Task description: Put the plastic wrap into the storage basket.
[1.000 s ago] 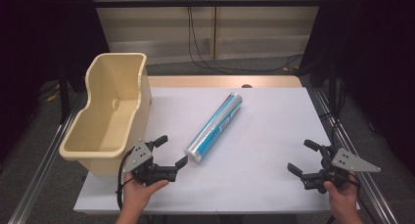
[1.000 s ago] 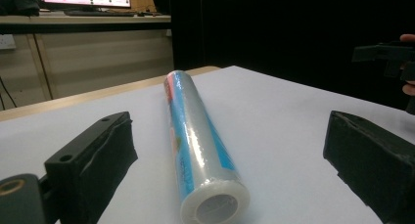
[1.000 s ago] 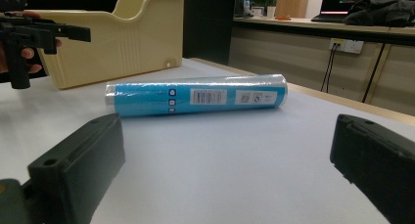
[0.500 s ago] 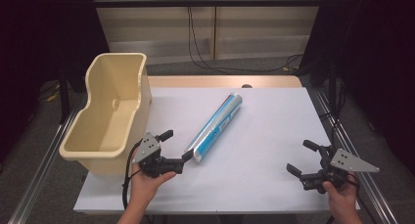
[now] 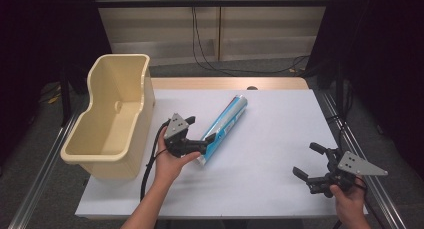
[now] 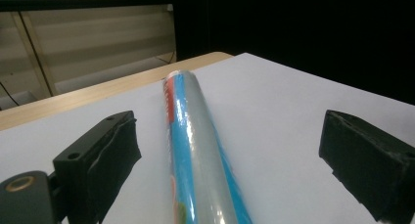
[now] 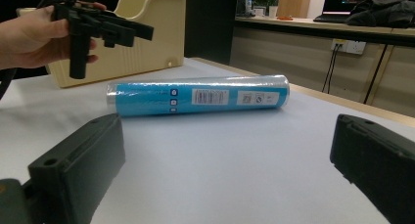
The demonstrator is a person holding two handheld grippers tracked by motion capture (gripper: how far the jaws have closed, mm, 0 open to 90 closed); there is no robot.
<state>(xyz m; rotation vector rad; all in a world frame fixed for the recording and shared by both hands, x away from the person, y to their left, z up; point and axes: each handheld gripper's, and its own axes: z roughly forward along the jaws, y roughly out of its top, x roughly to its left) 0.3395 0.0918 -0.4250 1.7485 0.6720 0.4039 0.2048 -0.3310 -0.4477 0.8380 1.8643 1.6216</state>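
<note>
A long blue tube (image 5: 225, 124) wrapped in shiny film lies diagonally on the white table (image 5: 270, 139). My left gripper (image 5: 199, 130) is open and hangs just over the tube's near end, one jaw on each side. In the left gripper view the tube (image 6: 195, 150) runs away from me between the spread jaws, which do not touch it. At the front right my right gripper (image 5: 306, 160) is open and holds nothing. In the right gripper view the tube (image 7: 195, 100) lies crosswise well beyond the jaws, and the left gripper (image 7: 98, 28) hovers near its left end.
A tall cream plastic bin (image 5: 112, 119) stands at the table's left edge, close to my left hand, and the bin (image 7: 147, 33) is also behind the tube in the right gripper view. Bare white tabletop lies between the tube and the right gripper.
My left gripper has moved forward and to the right from the table's front to the tube's near end. The right gripper has barely moved, and the tube lies as before.
</note>
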